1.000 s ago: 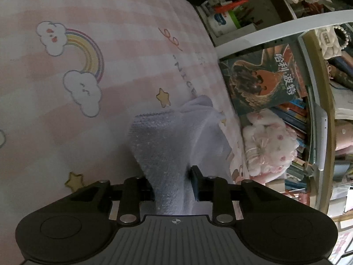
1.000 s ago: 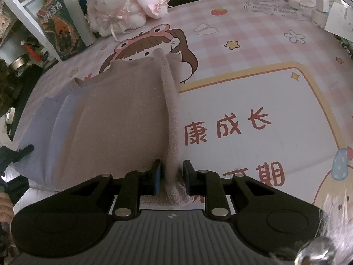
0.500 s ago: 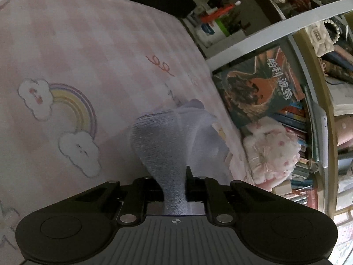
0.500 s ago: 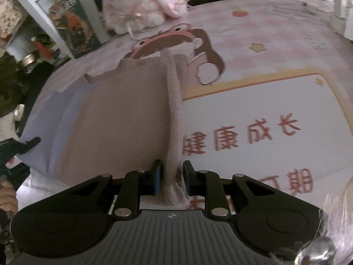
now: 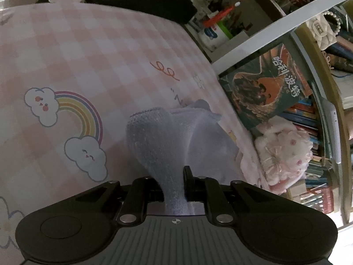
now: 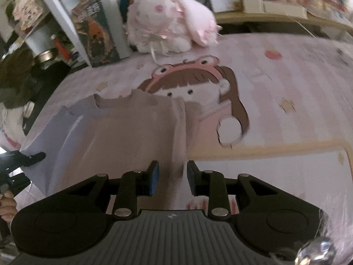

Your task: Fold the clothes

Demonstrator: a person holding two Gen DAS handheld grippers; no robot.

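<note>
The towel [image 6: 123, 137] is lying on the pink cartoon-printed tablecloth [image 6: 286, 101], folded over so that a tan-brown face is showing on top and a pale lavender face is peeking out along its left side. In the left wrist view the same cloth [image 5: 163, 145] is looking pale bluish-white and fluffy, rising from the table in a bunched ridge.

The left gripper [image 5: 174, 183] is pinching that ridge: its jaws are standing almost together with the fabric squeezed between them, and the cloth is running back over the gripper body. From the right wrist view the left gripper [image 6: 33, 158] is appearing only as a dark tip at the towel's left edge, with fingers [image 6: 7, 205] of the person's hand just below it at the frame's border.

The right gripper [image 6: 169, 176] is opening, its jaws standing visibly apart. The towel's folded right edge is lying between them, but the pads are not pressing it; a gap is showing on each side.

This view is motion-blurred, so the towel's edges and weave are hard to make out, and its near end is hidden behind the gripper body.

Beyond the cloth a pink plush toy [image 6: 172, 19] is sitting at the table's far edge, beside a book [image 6: 97, 28] standing against a shelf.
</note>
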